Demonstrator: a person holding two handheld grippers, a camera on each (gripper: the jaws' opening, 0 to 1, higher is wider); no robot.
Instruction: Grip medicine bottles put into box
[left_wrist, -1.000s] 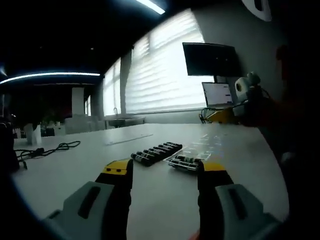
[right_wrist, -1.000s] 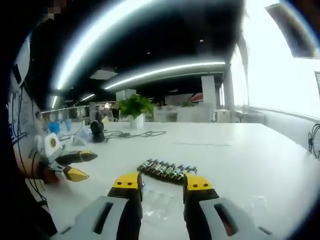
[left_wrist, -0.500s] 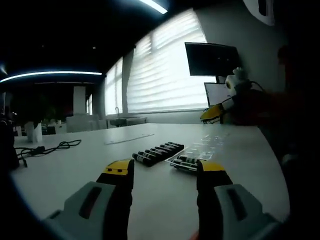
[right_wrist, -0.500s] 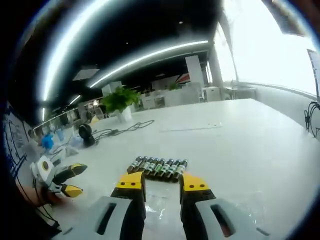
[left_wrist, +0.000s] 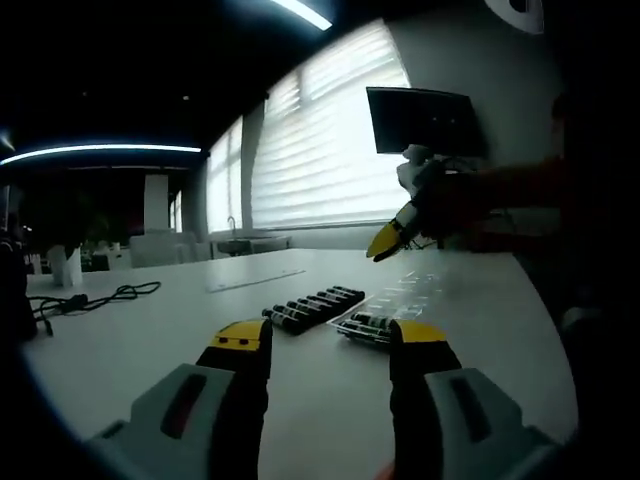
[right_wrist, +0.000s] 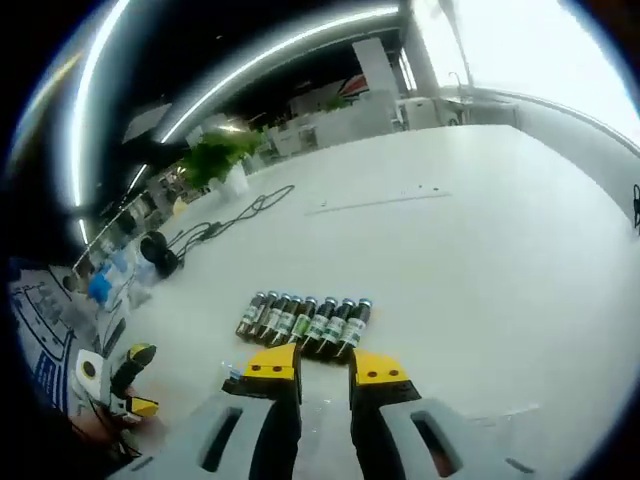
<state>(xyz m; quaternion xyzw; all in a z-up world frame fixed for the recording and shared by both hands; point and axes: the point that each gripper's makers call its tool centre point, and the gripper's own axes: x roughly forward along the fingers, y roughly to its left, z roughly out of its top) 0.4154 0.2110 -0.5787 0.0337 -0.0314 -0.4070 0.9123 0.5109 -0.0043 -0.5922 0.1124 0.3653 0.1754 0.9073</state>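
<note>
Both grippers' fingers stand apart, the right gripper (right_wrist: 317, 366) above the bottle row (right_wrist: 303, 320), the left gripper (left_wrist: 330, 341) facing a monitor (left_wrist: 422, 120).

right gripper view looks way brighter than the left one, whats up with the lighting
Right gripper view: the window blows out white, ceiling light strips curve from fisheye, and the bottles stay readable. Left gripper view: backlit by the blinds, so the bottles read dark.

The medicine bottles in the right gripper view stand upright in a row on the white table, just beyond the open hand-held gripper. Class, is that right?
Not quite. The medicine bottles lie on their sides, not upright, as the right gripper view shows. They do form a row on the white table, just beyond the open right hand-held gripper.
</note>
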